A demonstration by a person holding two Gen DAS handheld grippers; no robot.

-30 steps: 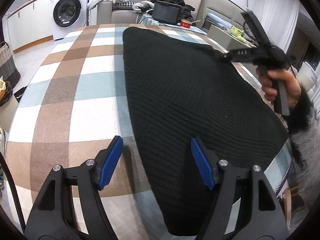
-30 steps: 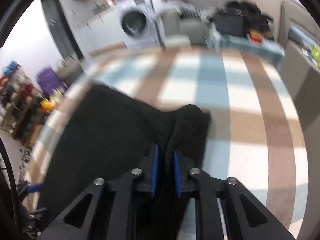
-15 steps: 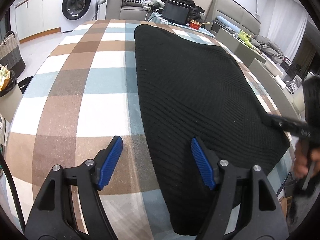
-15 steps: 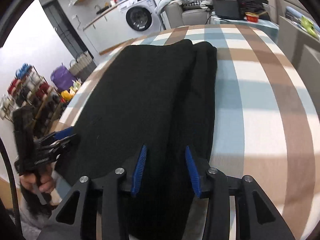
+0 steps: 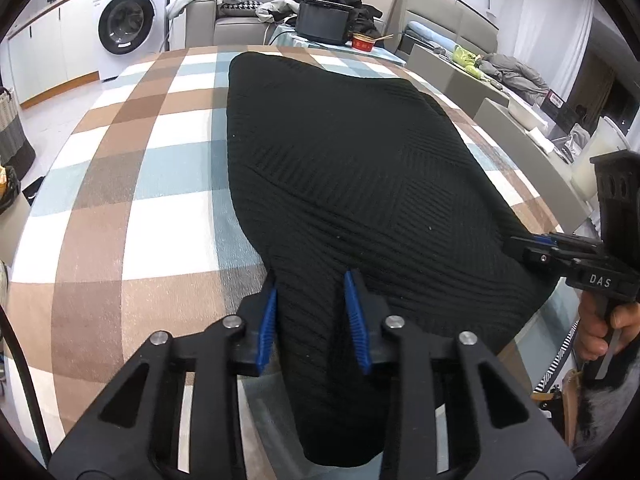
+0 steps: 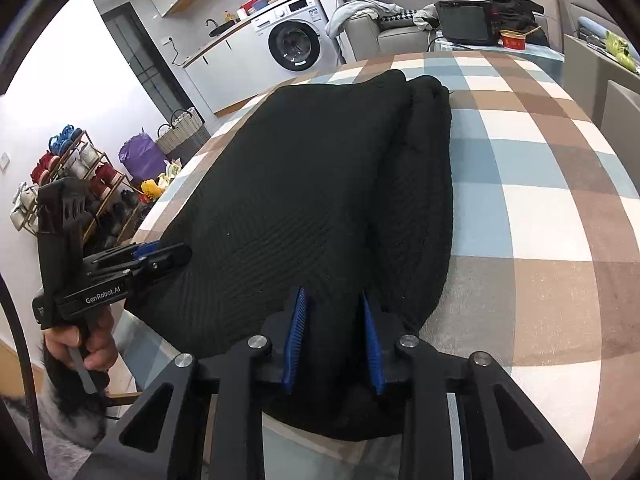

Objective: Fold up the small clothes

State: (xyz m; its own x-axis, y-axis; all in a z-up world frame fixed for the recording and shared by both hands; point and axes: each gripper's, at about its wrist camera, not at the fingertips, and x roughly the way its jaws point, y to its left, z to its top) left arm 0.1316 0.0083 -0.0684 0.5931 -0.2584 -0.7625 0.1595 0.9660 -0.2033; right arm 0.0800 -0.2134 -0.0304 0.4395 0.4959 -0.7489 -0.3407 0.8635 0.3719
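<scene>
A black ribbed knit garment (image 5: 352,184) lies folded lengthwise on the checked tablecloth (image 5: 132,184); it also shows in the right wrist view (image 6: 320,200). My left gripper (image 5: 310,284) straddles the near left corner of the garment, jaws partly closed around the fabric with a gap still visible. My right gripper (image 6: 332,300) straddles the near right corner the same way, jaws narrowed around the cloth. Each gripper shows in the other's view, the right (image 5: 560,252) and the left (image 6: 140,256), at the garment's near hem.
A washing machine (image 5: 128,28), a sofa with clothes (image 5: 240,12) and a black box with a red bowl (image 5: 324,24) stand beyond the table's far edge. A shoe rack (image 6: 68,176) and baskets (image 6: 180,136) stand on the floor to the left.
Both grippers moved down to the garment's near hem and their jaws narrowed around the fabric. One second ago the right gripper was shut on the cloth farther up; it then opened.
</scene>
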